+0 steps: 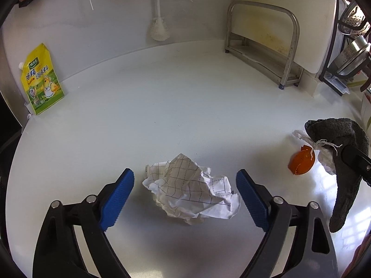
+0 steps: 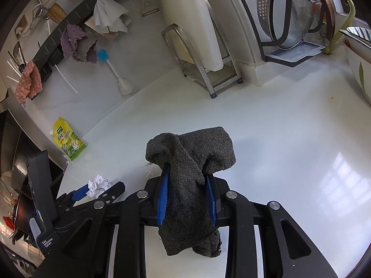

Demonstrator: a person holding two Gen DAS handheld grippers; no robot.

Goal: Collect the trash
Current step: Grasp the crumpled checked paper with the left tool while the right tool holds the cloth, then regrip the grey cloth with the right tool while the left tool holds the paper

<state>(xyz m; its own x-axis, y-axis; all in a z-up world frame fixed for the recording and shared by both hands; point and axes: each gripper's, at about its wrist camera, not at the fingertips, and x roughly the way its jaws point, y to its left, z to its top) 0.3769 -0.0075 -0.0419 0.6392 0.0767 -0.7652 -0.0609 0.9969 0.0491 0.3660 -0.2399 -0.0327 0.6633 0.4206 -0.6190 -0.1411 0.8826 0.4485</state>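
Note:
A crumpled ball of grid-lined white paper [image 1: 190, 190] lies on the white counter [image 1: 174, 106]. My left gripper [image 1: 185, 173] is open, a blue pad on either side of the paper; the right pad is almost at its edge, the left pad stands apart. My right gripper [image 2: 185, 173] is shut on a dark grey cloth [image 2: 192, 157], which drapes over both pads. In the left wrist view that cloth [image 1: 343, 148] hangs at the far right, above an orange broken shell-like piece [image 1: 301, 162] and white shreds [image 1: 301, 136]. The right wrist view shows the paper [image 2: 98, 184] inside the left gripper [image 2: 97, 188].
A yellow seasoning pouch [image 1: 41, 78] leans on the back wall at left. A white bottle brush [image 1: 158, 27] rests against the wall, and a steel rack [image 1: 266, 46] with a cutting board stands at the back right. A dish rack [image 2: 294, 55] and a white bowl [image 2: 359, 69] sit further right.

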